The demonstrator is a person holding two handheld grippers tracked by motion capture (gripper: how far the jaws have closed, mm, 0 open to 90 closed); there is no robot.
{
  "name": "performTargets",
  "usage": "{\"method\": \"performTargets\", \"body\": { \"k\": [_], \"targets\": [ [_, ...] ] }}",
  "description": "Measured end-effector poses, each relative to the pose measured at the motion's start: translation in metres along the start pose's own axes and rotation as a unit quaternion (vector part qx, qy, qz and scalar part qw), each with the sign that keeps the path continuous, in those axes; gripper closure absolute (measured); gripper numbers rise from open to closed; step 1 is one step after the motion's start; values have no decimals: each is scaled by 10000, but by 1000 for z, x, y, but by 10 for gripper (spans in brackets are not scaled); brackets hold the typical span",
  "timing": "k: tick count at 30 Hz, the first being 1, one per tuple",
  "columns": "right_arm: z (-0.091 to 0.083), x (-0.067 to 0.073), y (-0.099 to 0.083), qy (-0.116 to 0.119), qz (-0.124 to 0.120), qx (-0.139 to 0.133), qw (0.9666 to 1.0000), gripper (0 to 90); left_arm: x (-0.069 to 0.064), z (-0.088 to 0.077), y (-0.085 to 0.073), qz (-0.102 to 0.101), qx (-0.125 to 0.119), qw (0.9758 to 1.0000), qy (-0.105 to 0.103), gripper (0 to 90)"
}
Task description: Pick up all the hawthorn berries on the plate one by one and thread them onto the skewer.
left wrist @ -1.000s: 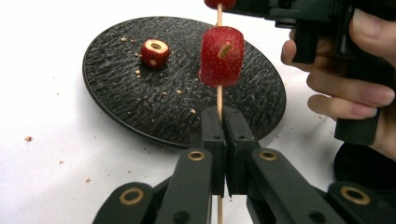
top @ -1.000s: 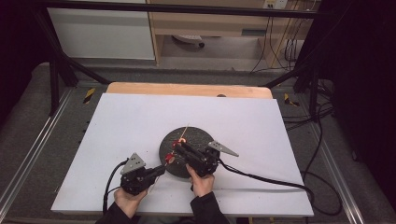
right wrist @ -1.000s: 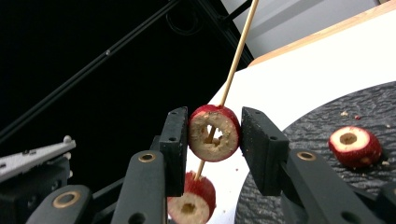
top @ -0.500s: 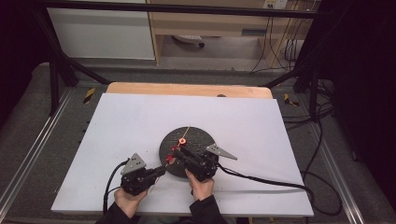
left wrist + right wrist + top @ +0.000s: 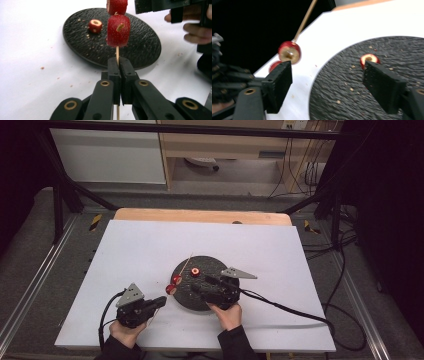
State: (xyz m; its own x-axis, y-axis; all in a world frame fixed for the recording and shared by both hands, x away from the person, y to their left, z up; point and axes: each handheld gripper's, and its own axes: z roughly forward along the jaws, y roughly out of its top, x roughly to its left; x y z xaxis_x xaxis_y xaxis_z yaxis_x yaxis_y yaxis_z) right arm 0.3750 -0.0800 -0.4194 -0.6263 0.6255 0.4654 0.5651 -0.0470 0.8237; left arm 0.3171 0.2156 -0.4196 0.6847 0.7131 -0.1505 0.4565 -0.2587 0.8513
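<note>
A: The left gripper (image 5: pixel 161 302), at the lower left of the high view, has its jaws clamped on the thin wooden skewer (image 5: pixel 117 53); two red hawthorn-like fruit pieces (image 5: pixel 118 30) sit threaded on the stick above that grip, just off the near-left rim of the round black textured plate (image 5: pixel 220 267).

B: And the right gripper (image 5: pixel 200 285)?

A: Its jaws have just been opening; they stand apart with nothing between them; one loose red fruit piece with a pale core (image 5: pixel 369 59) lies on the plate beyond the right-hand pad in the right gripper view, so it looks freshly pulled off and dropped.

B: So the next piece comes off the same way, I'd judge; hold the skewer steady, close on the uppermost fruit squarely across its sides, and draw it along the stick rather than sideways, or the stick may snap.

A: Agreed; squeeze lightly, since the flesh looks soft and already sheds crumbs on the plate.

B: Room for moving?

A: Plenty; the white table cover (image 5: pixel 130 250) is bare toward the upper left and right of the high view; the near edge lies close under both hands, so pull toward the plate's centre, not toward the bottom of the frame; the free skewer tip points to the upper part of the frame, away from both hands.
</note>
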Motion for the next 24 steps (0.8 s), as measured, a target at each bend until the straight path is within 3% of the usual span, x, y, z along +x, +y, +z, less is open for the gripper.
{"method": "performTargets", "body": {
  "k": [6, 11, 18, 24],
  "targets": [
    [0, -11, 10, -172, -241, 603, 9977, 162, 6, -6, -2, 118, 69, 9999, 89, 881],
    [1, -16, 19, -385, -539, 975, 9930, 143, 10, -6, -4, 174, 171, 9997, 98, 881],
    [9, -15, 33, -591, -981, 1497, 9821, 91, 14, -9, -5, 175, 191, 9996, 139, 881],
    [20, -15, 43, -734, -1328, 1893, 9701, 56, 18, -12, -5, 138, 182, 9996, 164, 880]
  ]
}}
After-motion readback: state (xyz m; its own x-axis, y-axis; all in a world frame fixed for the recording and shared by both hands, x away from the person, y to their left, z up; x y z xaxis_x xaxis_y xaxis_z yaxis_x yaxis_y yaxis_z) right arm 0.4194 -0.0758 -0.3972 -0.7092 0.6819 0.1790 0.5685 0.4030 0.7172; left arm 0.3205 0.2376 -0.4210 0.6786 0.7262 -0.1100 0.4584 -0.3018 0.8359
